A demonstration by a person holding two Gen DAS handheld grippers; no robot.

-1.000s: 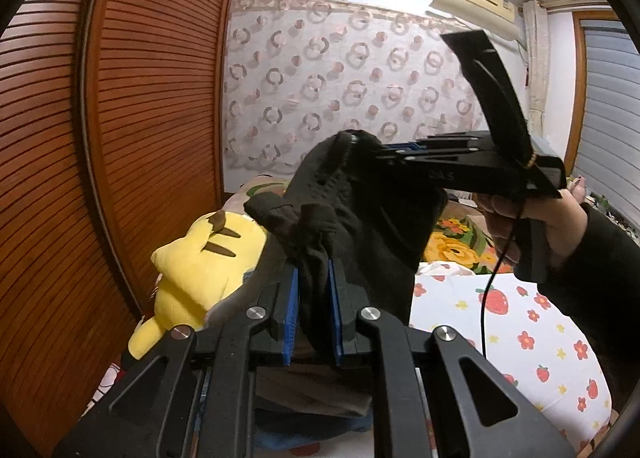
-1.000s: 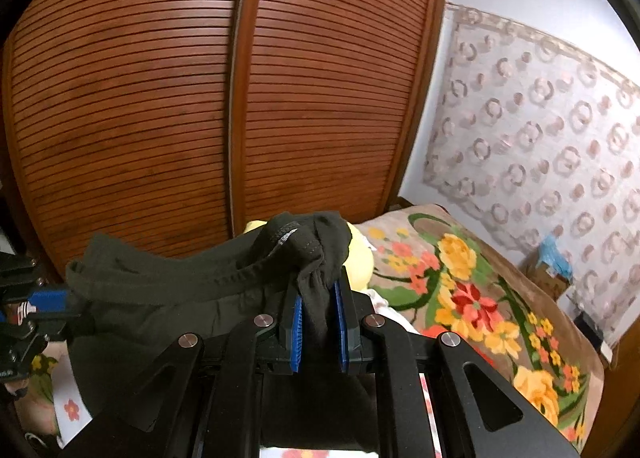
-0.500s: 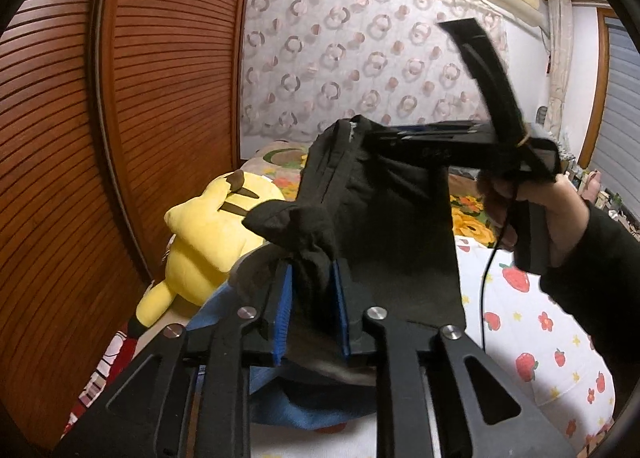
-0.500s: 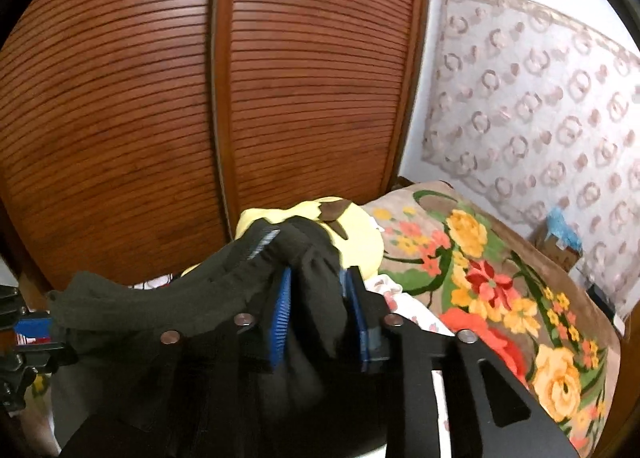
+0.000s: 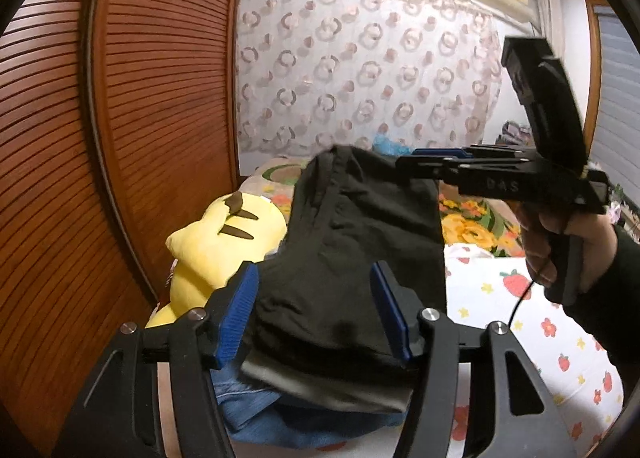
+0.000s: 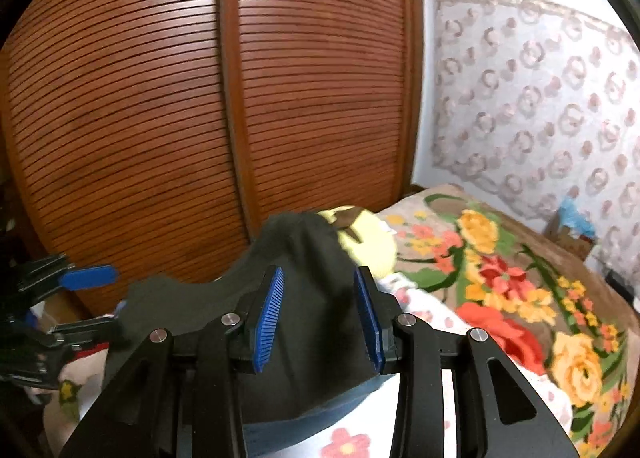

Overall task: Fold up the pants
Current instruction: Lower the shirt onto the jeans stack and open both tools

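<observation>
In the left wrist view, the left hand-held gripper (image 5: 314, 312) is seen at the bottom centre with its blue pads (image 5: 240, 314) spread apart; its jaws have just been opening. The black pants (image 5: 360, 258) lie between the pads, bunched in the middle of the frame, and neither pad is seen pressing on the cloth, so the garment is released there. The pants rest on a stack of folded clothes (image 5: 280, 414) at the lower centre, blue and grey layers showing beneath. The right hand-held gripper (image 5: 432, 161) is seen at the right of the frame, held by a hand (image 5: 560, 246) in a dark sleeve, its tips at the upper edge of the pants.

In the right wrist view, the right hand-held gripper (image 6: 318, 312) is shown at the bottom centre, jaws parted after a slight opening, with the pants (image 6: 312, 298) between the pads but not clamped. The left hand-held gripper (image 6: 88, 302) appears at the left edge, open. A yellow plush toy (image 5: 216, 242) lies beyond the pants, beside a slatted wooden wardrobe (image 5: 140, 117). The bed (image 5: 520, 318) carries a sheet printed with flowers and strawberries.
</observation>
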